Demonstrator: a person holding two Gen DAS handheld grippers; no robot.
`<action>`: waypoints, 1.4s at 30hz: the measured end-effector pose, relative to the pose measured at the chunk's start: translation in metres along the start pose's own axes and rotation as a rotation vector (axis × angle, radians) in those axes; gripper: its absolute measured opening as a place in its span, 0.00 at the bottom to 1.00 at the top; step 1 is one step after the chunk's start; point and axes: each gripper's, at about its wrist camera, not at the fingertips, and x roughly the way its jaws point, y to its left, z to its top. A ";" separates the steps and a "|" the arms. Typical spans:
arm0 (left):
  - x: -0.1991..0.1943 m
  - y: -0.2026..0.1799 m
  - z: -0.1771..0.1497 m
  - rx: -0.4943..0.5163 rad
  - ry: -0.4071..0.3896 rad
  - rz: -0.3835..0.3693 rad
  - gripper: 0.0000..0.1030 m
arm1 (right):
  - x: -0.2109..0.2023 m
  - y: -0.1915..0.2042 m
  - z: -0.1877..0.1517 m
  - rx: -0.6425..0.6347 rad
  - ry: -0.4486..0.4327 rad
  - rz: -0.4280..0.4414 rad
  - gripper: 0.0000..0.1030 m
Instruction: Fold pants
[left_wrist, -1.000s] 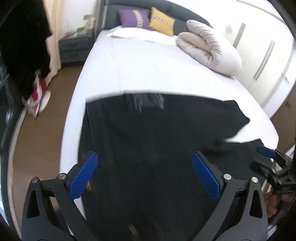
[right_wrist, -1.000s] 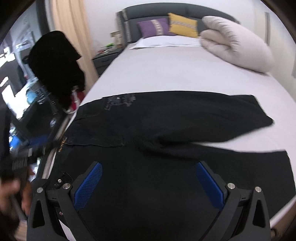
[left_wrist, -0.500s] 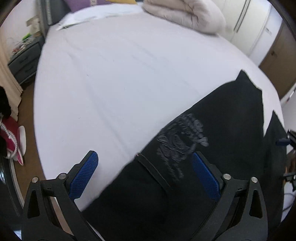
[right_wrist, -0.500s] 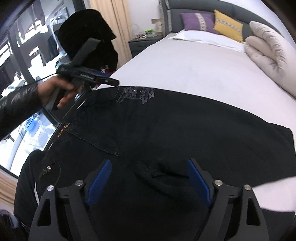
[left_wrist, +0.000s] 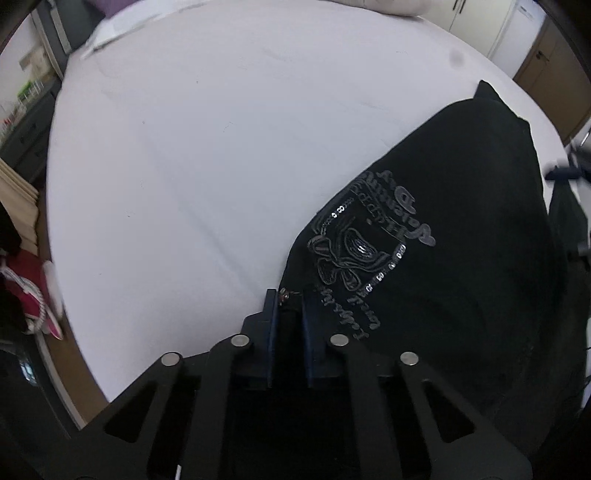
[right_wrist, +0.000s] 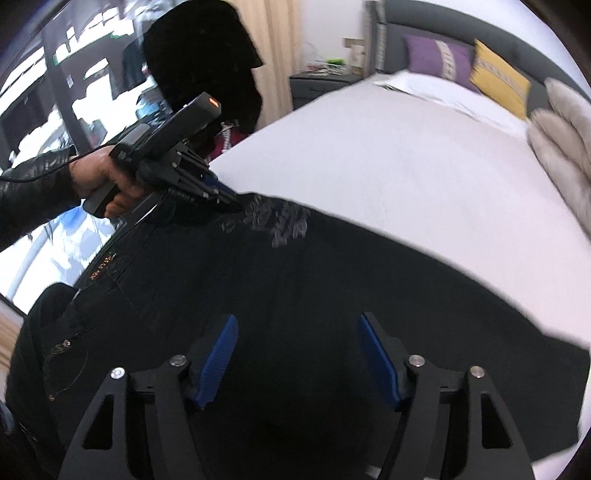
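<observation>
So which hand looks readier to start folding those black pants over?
Left, probably. The left gripper is already shut on the pants at the waistband edge, ready to lift. The right gripper hangs open above the cloth, gripping nothing.

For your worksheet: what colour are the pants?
Black pants, clearest in the right wrist view.

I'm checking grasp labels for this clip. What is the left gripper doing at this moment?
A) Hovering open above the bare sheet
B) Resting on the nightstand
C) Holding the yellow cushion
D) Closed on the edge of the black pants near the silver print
D: in the left wrist view the left gripper has its blue fingers pinched together on the edge of the black pants beside the silver print; the right wrist view shows the same grip.
</observation>
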 end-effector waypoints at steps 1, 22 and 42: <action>-0.005 -0.001 -0.001 -0.007 -0.020 0.009 0.07 | 0.004 -0.001 0.007 -0.015 -0.002 -0.002 0.68; -0.102 -0.076 -0.097 0.009 -0.300 0.106 0.07 | 0.100 -0.007 0.074 -0.243 0.261 0.014 0.09; -0.145 -0.114 -0.178 0.021 -0.331 -0.029 0.06 | 0.011 0.103 0.006 -0.192 0.132 0.144 0.06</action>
